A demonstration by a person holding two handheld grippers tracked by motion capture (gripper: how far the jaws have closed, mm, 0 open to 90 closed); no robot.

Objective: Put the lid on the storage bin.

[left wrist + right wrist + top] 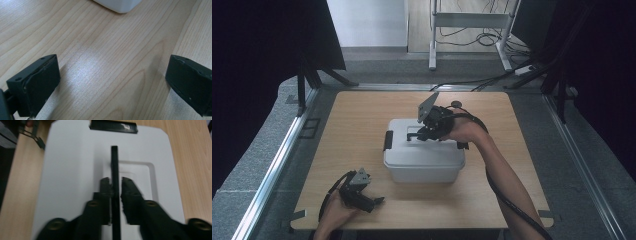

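Note:
A white lidded box (424, 162) stands in the middle of the wooden table (357, 115), with a black latch (387, 140) on its left end. My right gripper (418, 134) is down on the lid. In the right gripper view the lid's thin black handle (114, 160) stands upright between the jaws of the right gripper (115, 182), with a narrow gap showing on its right side. The latch (113, 127) lies at the lid's far edge. My left gripper (379, 201) rests near the table's front left, apart from the box. The left gripper (112, 82) is wide open over bare wood, and a corner of the box (120, 5) lies beyond it.
Metal rails (277, 165) run along both sides of the table. A white frame (472, 22) and loose cables (492, 40) stand on the floor behind it. Dark curtains hang at both sides. Bare tabletop (512, 130) surrounds the box.

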